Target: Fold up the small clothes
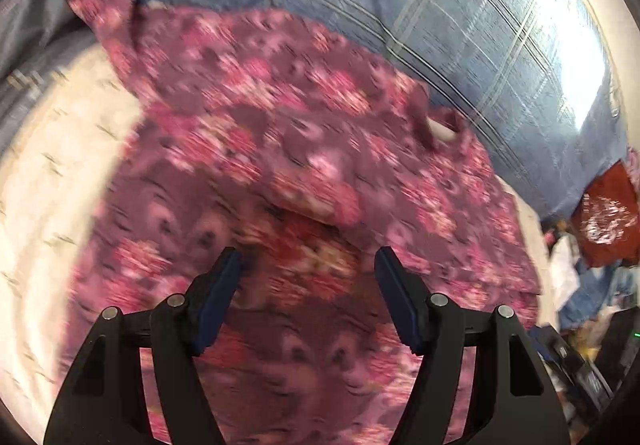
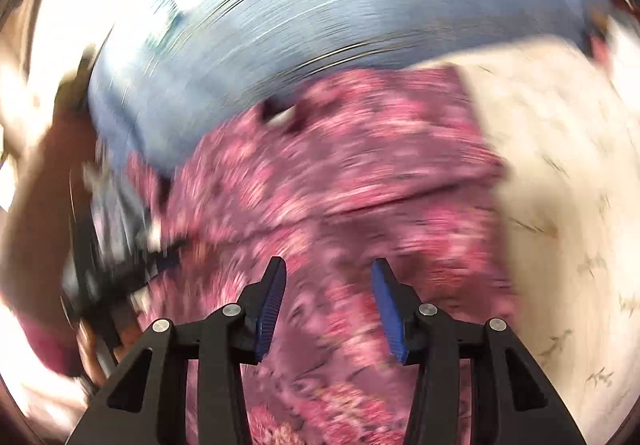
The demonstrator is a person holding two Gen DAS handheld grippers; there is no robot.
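The left tongs [image 1: 308,257] are open with nothing between them. Just under and ahead of them lies the pink flowered cloth [image 1: 304,149], partly folded, with one layer lying over another. It rests on a white sheet [image 1: 60,173]. Past the cloth is a blue checked pillow [image 1: 400,5]. Far to the right of the left tongs is a red cloth [image 1: 608,221] with white print too blurry to read.

The right tongs [image 2: 328,265] are open too, empty, right above the same cloth [image 2: 360,173]. No words can be read anywhere.
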